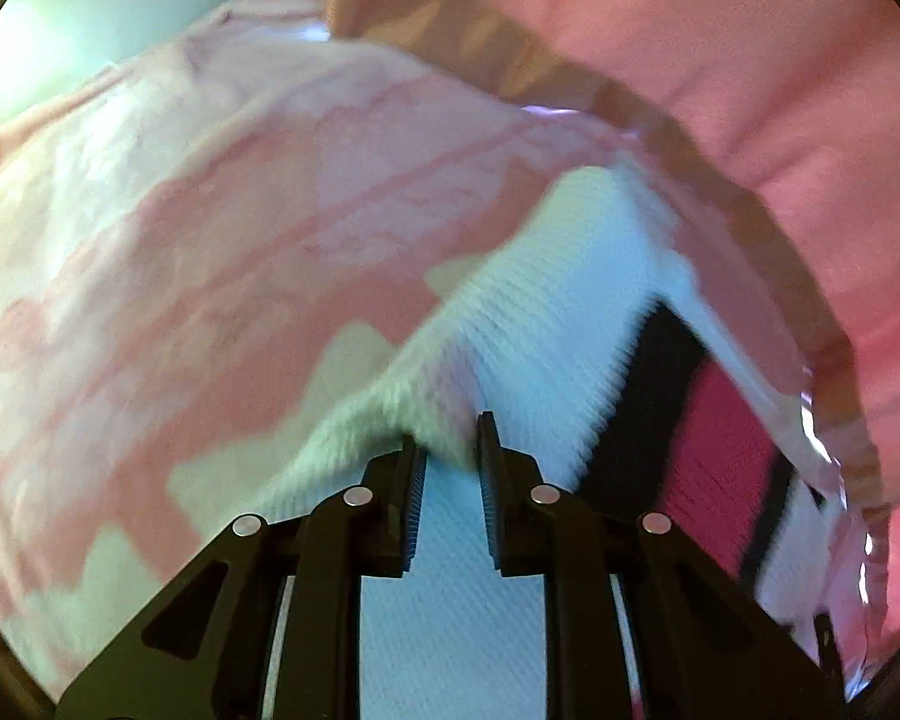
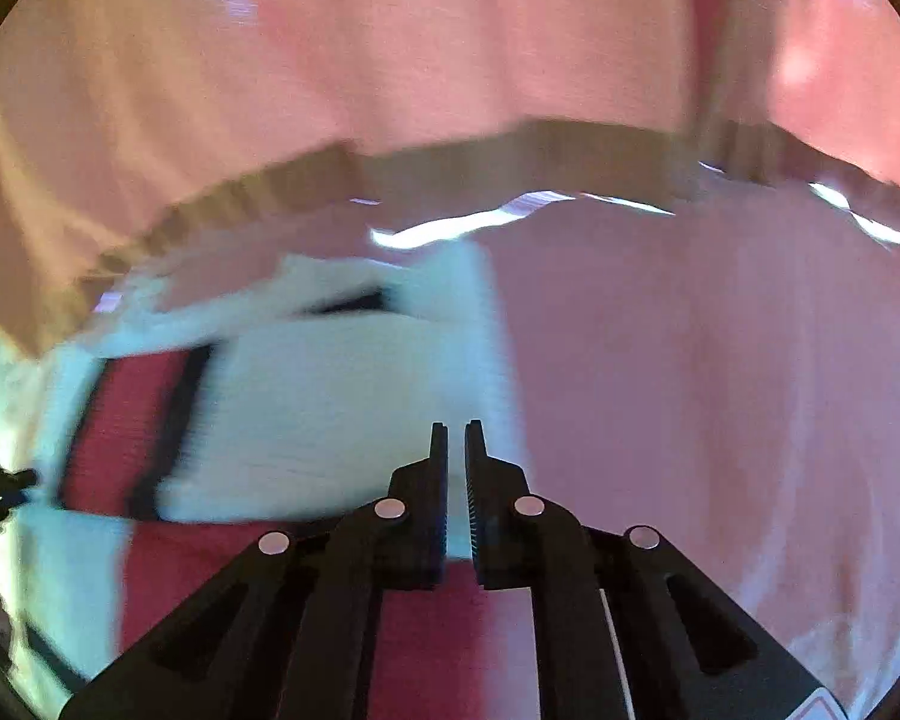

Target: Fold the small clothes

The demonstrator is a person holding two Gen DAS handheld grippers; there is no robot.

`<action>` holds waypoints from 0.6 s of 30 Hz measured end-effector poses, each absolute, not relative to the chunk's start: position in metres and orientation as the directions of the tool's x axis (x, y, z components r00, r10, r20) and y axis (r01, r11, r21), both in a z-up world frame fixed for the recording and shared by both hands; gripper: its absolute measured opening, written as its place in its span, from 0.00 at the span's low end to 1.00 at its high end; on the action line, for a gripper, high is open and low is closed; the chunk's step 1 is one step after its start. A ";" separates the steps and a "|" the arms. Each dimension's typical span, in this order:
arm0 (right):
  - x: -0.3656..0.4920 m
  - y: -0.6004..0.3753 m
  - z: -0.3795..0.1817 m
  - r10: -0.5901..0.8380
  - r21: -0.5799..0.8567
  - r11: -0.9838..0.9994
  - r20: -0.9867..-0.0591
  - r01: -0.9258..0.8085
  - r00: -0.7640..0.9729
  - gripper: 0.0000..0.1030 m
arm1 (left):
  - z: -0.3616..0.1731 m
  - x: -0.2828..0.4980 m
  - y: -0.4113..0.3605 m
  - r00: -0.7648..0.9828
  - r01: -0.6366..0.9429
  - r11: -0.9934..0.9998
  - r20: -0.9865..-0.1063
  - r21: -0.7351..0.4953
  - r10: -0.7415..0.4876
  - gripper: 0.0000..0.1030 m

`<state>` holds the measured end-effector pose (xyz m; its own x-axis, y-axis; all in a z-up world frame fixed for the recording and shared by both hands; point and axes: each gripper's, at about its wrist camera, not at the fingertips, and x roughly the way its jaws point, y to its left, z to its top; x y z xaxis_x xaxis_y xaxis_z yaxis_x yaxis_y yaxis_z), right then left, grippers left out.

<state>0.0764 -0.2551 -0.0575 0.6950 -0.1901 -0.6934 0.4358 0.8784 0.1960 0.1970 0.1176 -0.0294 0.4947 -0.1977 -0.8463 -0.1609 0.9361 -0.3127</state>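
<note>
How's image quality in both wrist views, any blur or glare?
Left wrist: white knit garment and pink patterned cloth are motion-smeared, fingers stay sharp, with fisheye bending at the edges. Right wrist: the garment's red and black stripes are streaked, and bright glare streaks cross a glossy sheet.

No text, label, brand or number can be read in either view

We see the white knit garment (image 1: 546, 312) smeared by motion ahead of the left gripper's fingers (image 1: 417, 480), its lower part cut off behind them. Whether the right gripper's fingers (image 2: 438, 480) pinch its blurred edge, we cannot tell.
</note>
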 end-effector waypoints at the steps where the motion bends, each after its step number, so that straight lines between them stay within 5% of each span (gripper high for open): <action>1: 0.089 -0.240 -0.052 -0.129 0.227 0.898 -0.683 0.377 0.719 0.08 | -0.020 0.189 0.113 0.516 -0.131 0.934 -0.827 -0.332 -0.222 0.15; 4: 0.135 -0.188 -0.047 0.000 0.256 0.938 -0.674 0.234 0.738 0.08 | 0.008 0.189 0.084 0.581 0.009 0.935 -0.759 -0.354 -0.293 0.18; 7: 0.187 -0.139 -0.056 0.036 0.186 0.974 -0.693 0.130 0.720 0.08 | 0.003 0.219 0.045 0.598 0.121 0.969 -0.764 -0.215 -0.244 0.34; 13: 0.210 -0.189 -0.084 -0.113 0.080 0.964 -0.738 0.252 0.665 0.00 | -0.057 0.279 0.067 0.554 0.001 0.986 -0.821 -0.164 -0.137 0.29; 18: 0.138 -0.281 -0.078 -0.209 0.162 0.872 -0.730 0.461 0.651 0.03 | -0.060 0.290 0.086 0.554 -0.041 0.979 -0.819 -0.201 -0.146 0.16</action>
<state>0.1381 -0.2815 -0.0779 0.6506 -0.2085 -0.7302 0.4613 0.8723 0.1619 0.2904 0.0865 -0.0605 0.5545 -0.1456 -0.8194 -0.0407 0.9786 -0.2015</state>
